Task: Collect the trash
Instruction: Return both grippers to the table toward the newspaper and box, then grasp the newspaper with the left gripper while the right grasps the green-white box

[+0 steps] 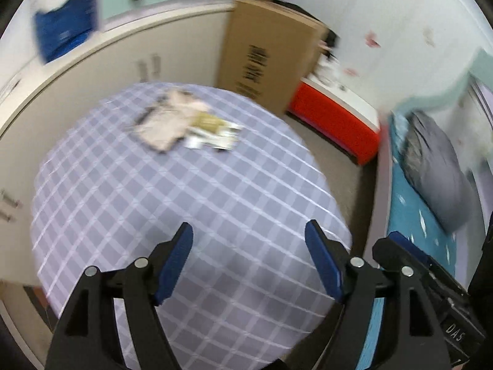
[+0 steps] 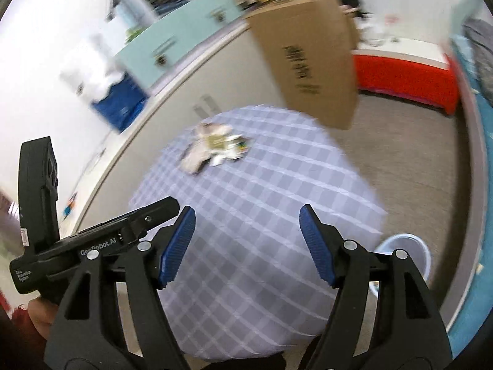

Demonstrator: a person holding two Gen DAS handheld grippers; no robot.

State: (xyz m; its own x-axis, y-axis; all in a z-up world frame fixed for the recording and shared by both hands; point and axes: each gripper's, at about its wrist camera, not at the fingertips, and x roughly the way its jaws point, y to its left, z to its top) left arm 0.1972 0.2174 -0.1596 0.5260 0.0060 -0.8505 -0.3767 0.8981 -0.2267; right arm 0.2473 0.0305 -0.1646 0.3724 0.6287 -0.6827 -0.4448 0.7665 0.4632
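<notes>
Black casing at lower left of the right wrist view reads "GenRobot.AI"; left gripper (image 1: 249, 240) and right gripper (image 2: 247, 223) both spread, empty, above checked worktop (image 1: 197, 197) with trash (image 1: 185, 125).

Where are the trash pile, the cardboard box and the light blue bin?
trash pile (image 1: 185, 125), left wrist view, on the crumpled papers at its middle.
cardboard box (image 2: 311, 55), right wrist view, on its printed brown face.
light blue bin (image 2: 422, 257), right wrist view, on its rim beside the checked table.
</notes>
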